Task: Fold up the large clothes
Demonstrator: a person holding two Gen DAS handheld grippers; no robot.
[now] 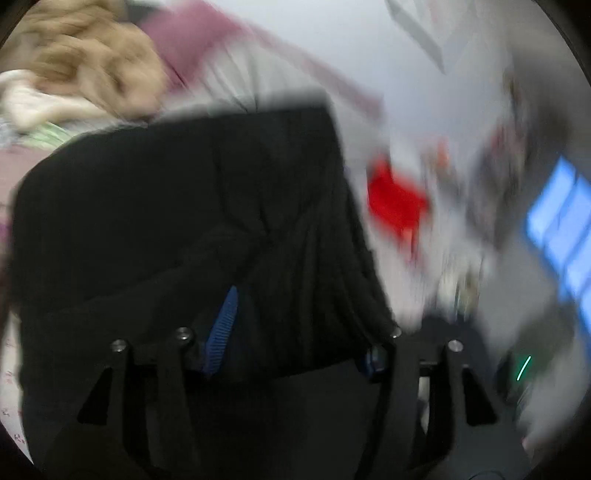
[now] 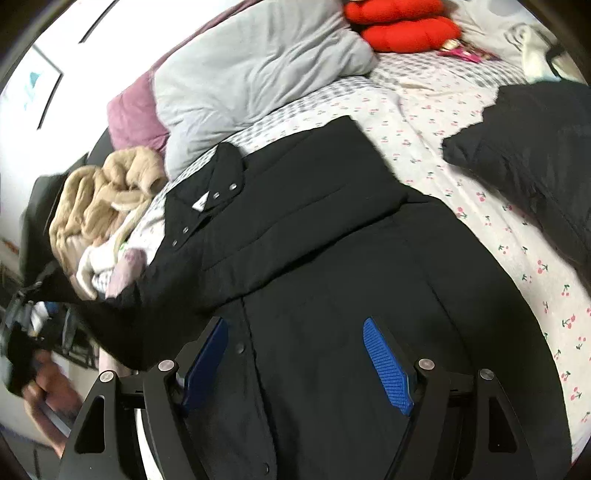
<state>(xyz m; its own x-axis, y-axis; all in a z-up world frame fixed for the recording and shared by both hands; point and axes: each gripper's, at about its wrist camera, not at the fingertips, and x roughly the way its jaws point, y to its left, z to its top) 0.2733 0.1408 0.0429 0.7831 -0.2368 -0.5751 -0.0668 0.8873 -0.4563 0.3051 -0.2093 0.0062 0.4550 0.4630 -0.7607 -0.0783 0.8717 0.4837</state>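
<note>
In the left wrist view motion blur smears everything, the black coat [image 1: 192,221] covers most of both fingers [image 1: 221,332], and the red thing [image 1: 397,203] at three o'clock stays unreadable.

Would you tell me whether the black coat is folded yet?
Partly: one side of the black coat lies folded across its front on the bed.

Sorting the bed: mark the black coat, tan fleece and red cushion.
black coat [image 2: 314,229]: right wrist view, folded upper body panel.
tan fleece [image 2: 99,199]: right wrist view, crumpled middle.
red cushion [image 2: 406,33]: right wrist view, lower lobe.
</note>
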